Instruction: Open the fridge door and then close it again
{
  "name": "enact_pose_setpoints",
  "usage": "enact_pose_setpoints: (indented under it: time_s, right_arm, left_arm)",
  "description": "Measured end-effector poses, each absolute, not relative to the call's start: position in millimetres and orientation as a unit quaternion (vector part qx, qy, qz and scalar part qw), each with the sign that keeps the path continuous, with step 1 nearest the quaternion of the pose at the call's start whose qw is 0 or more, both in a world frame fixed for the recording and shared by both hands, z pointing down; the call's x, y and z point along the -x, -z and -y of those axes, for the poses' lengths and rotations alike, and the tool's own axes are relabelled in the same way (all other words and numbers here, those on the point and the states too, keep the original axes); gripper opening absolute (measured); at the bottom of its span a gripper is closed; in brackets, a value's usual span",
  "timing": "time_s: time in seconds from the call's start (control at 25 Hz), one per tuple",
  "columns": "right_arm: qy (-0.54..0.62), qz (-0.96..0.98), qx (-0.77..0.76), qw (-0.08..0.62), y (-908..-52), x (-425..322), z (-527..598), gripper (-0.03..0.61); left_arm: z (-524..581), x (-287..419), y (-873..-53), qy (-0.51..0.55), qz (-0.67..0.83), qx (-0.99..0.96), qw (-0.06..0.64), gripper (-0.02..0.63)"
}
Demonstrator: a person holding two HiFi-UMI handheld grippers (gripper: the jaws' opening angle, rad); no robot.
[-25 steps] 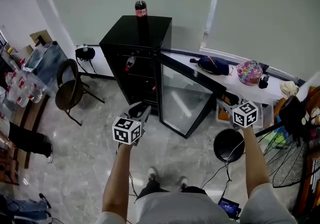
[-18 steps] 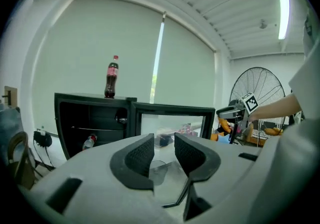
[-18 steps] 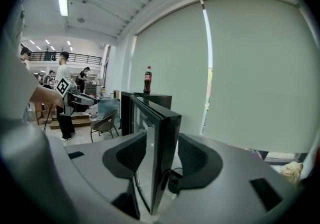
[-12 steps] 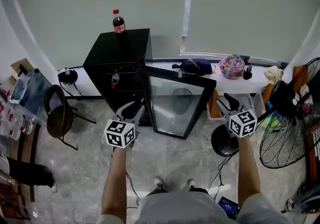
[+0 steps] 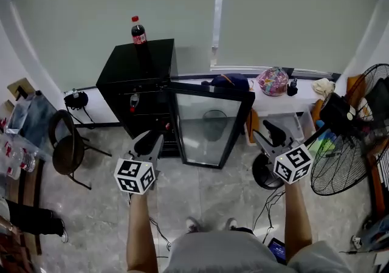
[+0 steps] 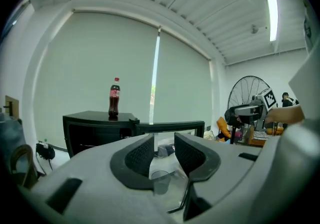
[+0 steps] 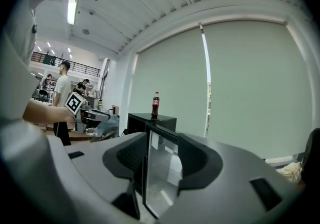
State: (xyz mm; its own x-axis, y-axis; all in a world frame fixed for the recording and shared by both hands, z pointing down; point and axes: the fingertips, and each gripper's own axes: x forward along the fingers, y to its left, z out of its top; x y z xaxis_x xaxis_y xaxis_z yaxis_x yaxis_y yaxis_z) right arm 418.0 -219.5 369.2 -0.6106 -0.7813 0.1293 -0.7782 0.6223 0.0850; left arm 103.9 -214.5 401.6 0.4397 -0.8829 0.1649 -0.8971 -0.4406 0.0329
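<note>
The black fridge (image 5: 135, 77) stands against the wall with a cola bottle (image 5: 138, 30) on its top. Its glass door (image 5: 209, 123) hangs wide open, swung out toward me. My left gripper (image 5: 148, 141) is held in the air in front of the fridge body, open, with nothing between its jaws (image 6: 162, 154). To the right of the door's free edge floats my right gripper (image 5: 266, 134), open and apart from the door. In the right gripper view the door edge (image 7: 145, 168) shows in the gap of the right gripper (image 7: 160, 160), farther off. The fridge (image 6: 95, 125) also shows in the left gripper view.
A round chair (image 5: 65, 147) stands left of the fridge. A white ledge (image 5: 285, 100) behind the door carries bags. A large floor fan (image 5: 349, 138) is at the right, with a black round base (image 5: 262, 174) below my right gripper. Cables lie on the floor.
Both grippers have risen, and the head view has swung so the fridge and door sit more central. The door remains open. Both jaws stand as wide as before.
</note>
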Motion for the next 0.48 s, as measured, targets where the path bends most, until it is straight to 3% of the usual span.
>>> enact_pose_setpoints:
  time_s: [0.48]
  right_arm:
    - [0.002,0.892,-0.448,0.059,-377.7,-400.2,190.7,0.167]
  left_arm:
    - [184.6,-125.6,-393.2,-0.067,0.502,-0.862,0.032,0.112]
